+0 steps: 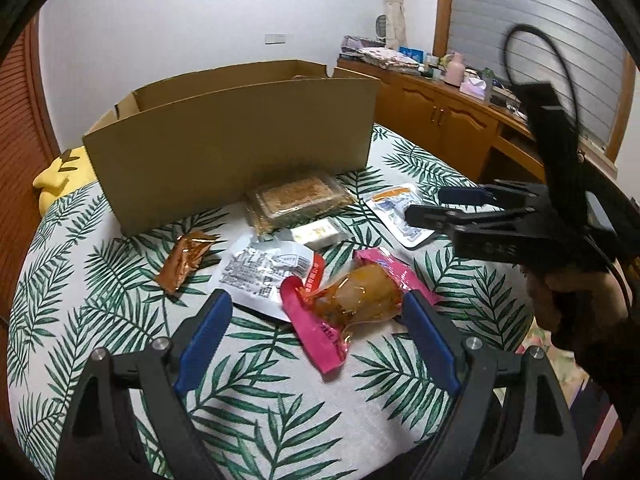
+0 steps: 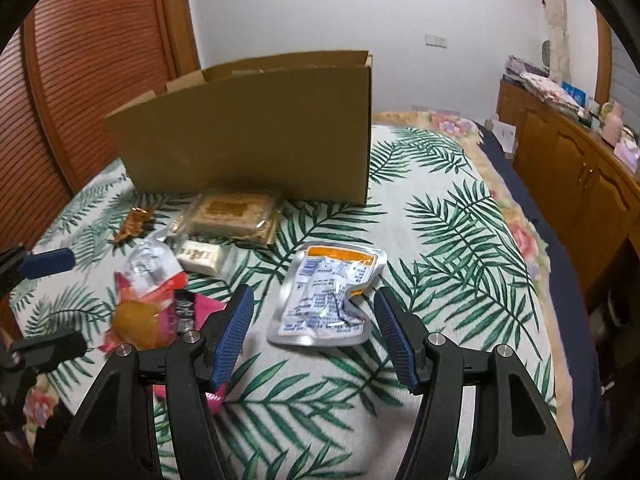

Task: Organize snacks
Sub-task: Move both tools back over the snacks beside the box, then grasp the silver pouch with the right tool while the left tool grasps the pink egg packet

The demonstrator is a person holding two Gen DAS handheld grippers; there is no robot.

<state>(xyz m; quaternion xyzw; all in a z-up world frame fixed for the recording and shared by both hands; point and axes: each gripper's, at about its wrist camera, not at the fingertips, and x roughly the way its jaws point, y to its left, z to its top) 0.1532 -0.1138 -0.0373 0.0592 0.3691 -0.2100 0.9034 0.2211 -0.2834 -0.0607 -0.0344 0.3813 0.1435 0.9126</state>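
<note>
So the snacks are all scattered on the leaf-print cloth in front of the cardboard box, which stands open at the top, and I can't see whether anything is in it.

Left gripper has its jaws wide apart, straddling the pink pouch, which lies well in front of the box on the near side of the pile. Nothing is clamped yet.

Right gripper is also spread open, lined up on the orange-and-white pouch, which sits off toward the box's right end, a bit apart from the rest.

Handling guess: both pouches look like light, crinkly vacuum packs, so soft and probably slick. I'd pinch the pink one across the bulgy amber middle rather than the flat sealed edge, since the film could slide out. The flat orange-and-white one gives little to bite, so I'd go for its wrinkled lower corner.

Right up against the box is a clear tray of crumbly stuff. It looks stiff but crushable, so grip it by the sides, gently. The small white bar, silver pack and brown wrapper lie between.
</note>
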